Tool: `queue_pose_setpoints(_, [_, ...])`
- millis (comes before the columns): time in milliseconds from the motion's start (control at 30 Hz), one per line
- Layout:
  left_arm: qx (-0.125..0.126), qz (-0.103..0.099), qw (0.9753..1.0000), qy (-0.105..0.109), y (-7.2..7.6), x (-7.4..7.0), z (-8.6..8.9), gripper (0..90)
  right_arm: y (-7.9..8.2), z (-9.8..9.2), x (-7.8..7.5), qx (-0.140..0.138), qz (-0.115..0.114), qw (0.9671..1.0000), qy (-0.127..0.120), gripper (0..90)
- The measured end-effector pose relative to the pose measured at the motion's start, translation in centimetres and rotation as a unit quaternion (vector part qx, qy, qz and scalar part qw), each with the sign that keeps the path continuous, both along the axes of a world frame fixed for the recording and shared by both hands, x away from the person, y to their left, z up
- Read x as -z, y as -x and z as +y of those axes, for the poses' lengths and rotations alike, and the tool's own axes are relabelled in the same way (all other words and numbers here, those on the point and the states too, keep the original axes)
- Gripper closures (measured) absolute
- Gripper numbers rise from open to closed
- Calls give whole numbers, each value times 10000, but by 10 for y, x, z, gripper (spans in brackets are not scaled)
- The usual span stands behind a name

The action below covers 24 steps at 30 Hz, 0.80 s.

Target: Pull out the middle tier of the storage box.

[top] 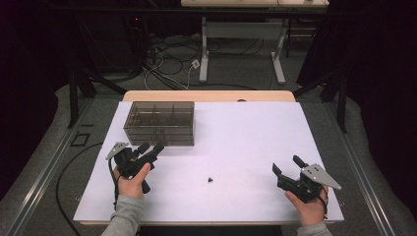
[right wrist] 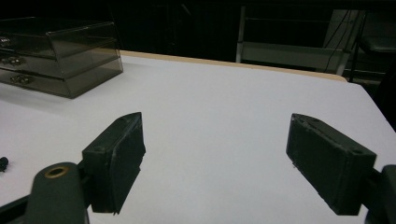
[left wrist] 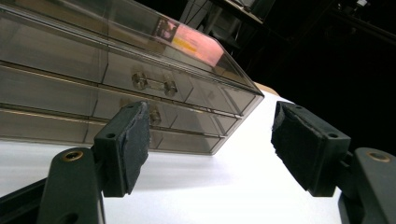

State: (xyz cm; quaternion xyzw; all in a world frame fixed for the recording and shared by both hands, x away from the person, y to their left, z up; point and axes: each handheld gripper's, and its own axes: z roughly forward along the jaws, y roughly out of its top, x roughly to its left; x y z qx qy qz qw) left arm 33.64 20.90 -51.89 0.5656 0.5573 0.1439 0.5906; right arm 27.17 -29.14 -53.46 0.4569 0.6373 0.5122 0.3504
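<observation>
Judging from how things lie, you have hardly begun: every drawer of the smoky clear drawer cabinet (top: 159, 123) looks pushed in, and the small black part (top: 210, 179) lies loose on the white tabletop (top: 246, 132), well apart from the cabinet. If the aim is to stow that part, opening a drawer, picking the part up and closing the drawer all seem left to do.

Your left gripper (top: 151, 149) hovers just in front of the cabinet's lower right corner, jaws spread wide with nothing between them. In the left gripper view the clear drawer pull (left wrist: 154, 84) sits just above and beyond the gap, with the lower drawers' pulls behind the near pad, so you are close but not touching.

Your right gripper (top: 287, 167) rests low near the right front of the table, also wide open and empty; in its own view the part (right wrist: 3, 163) peeks in at the far left edge.

Room is generous: the middle and right of the tabletop are bare, so either hand can sweep toward the part freely. Mind the front edge near your right hand, and that the cabinet sits close to the left rear edge, so a hard pull could likely slide it.
</observation>
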Motion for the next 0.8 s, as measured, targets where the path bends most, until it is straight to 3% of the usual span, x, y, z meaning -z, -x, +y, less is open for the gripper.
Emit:
queue_pose_setpoints(67, [-32, 27, 10000, 42, -3, 0, -2, 287, 0, 0, 0, 16, -2, 10000, -2, 188])
queue_pose_setpoints(300, [-202, -28, 9990, -392, -10, 0, -8, 298, -1, 0, 1, 10, 9, 10000, -10, 188])
queue_pose_setpoints(367, [-259, -38, 9989, -380, -12, 0, -9, 309, -1, -1, 1, 8, 20, 10000, -22, 188])
queue_pose_setpoints(433, [-145, -2, 9986, -505, -14, 0, -9, 362, -1, -1, 1, 18, 39, 10000, -23, 189])
queue_pose_setpoints(567, [16, 86, 9990, -434, -19, 2, -12, 359, -1, -1, 2, 31, 73, 10000, -45, 189])
queue_pose_setpoints(800, [41, 186, 9990, -399, -25, 7, -18, 383, -2, -1, 2, 7, 83, 10000, -35, 189])
